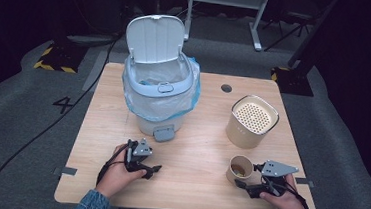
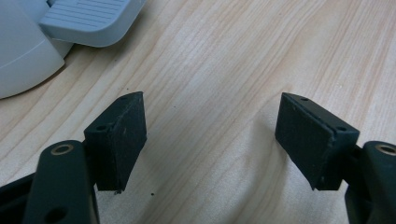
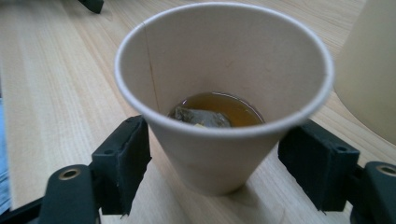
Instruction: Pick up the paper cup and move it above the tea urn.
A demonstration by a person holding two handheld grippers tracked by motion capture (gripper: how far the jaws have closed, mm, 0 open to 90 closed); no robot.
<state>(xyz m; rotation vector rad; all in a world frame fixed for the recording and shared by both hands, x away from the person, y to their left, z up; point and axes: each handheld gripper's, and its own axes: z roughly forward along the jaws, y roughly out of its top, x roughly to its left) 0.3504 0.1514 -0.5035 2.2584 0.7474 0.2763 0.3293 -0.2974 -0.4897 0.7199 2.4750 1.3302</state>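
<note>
**A:** Status on your right tongs (image 3: 212, 154)?

**B:** Your right tongs sit around the paper cup (image 3: 219, 93), low on its body. Jaws are part open. The left pad looks to be touching the cup wall; the right pad stands just off it, a small gap showing in the right gripper view. You don't have a firm squeeze on it. The cup stands upright on the table (image 1: 195, 150).

**A:** What's in the cup?

**B:** Brown liquid at the bottom, with a tea bag (image 3: 201, 116) lying in it. The level is low, well under the rim.

**A:** Where is the cup on the table?

**B:** In the high view it's near your front right corner, just left of your right hand (image 1: 286, 200). The cream canister (image 1: 251, 120) with the perforated lid stands just behind it, close but apart.

**A:** Left tongs (image 2: 210, 140)?

**B:** Your left tongs are wide open and hold nothing. Bare wood between the pads in the left gripper view. They hover low over the table, pointed toward the bin's foot pedal (image 2: 91, 21), which sits just ahead and to the left.

**A:** The bin?

**B:** The white pedal bin (image 1: 159, 95) stands at the back left of the table, lid up, with a clear bag liner folded over the rim. Your left hand (image 1: 118, 172) is just in front of it, well apart from the cup.
</note>
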